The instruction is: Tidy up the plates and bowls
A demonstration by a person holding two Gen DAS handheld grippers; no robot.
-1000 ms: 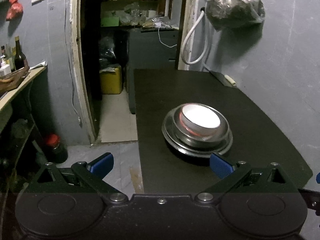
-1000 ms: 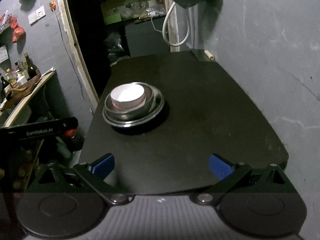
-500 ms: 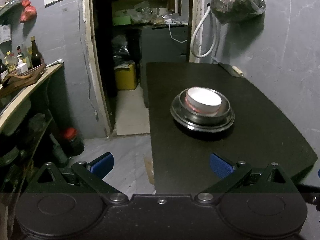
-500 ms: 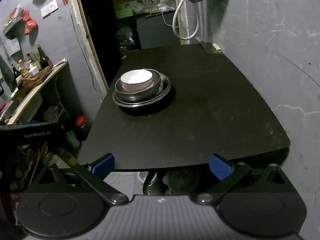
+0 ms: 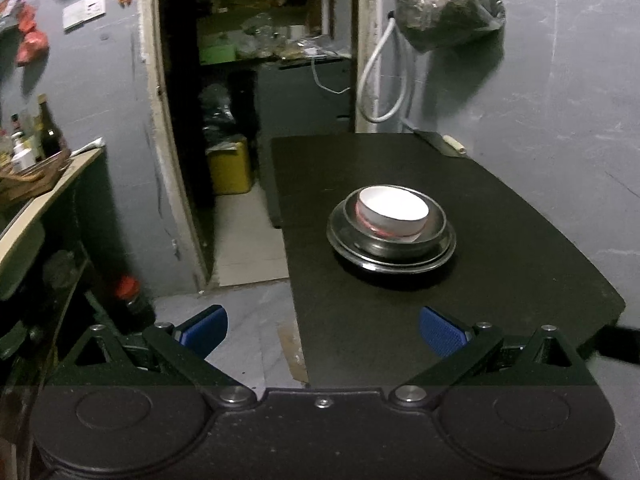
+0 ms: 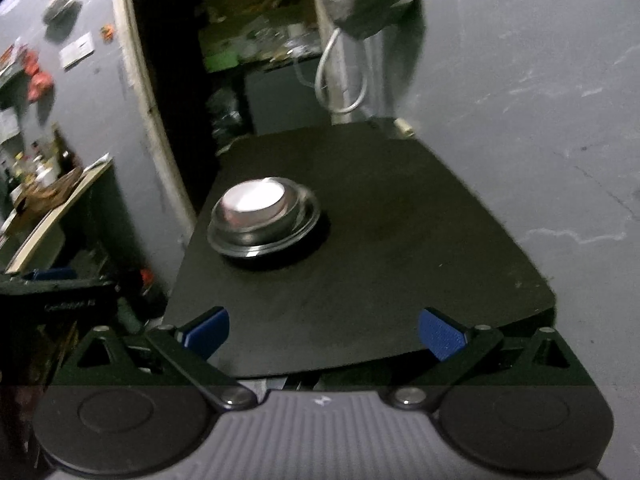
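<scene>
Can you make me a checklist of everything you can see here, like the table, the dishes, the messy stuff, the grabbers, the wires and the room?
Surface: black table, bare apart from one stack.
Job's things: white bowl nested in a metal bowl, which sits on a metal plate.
Clutter: small pale object at the table's far corner; too small to identify.
Grippers: left gripper open, empty; right gripper open, empty; both back from the stack.
Cables: white hose looped on the wall.
Surroundings: grey wall, dark doorway, hanging bag, yellow container, side shelf with bottles.
</scene>
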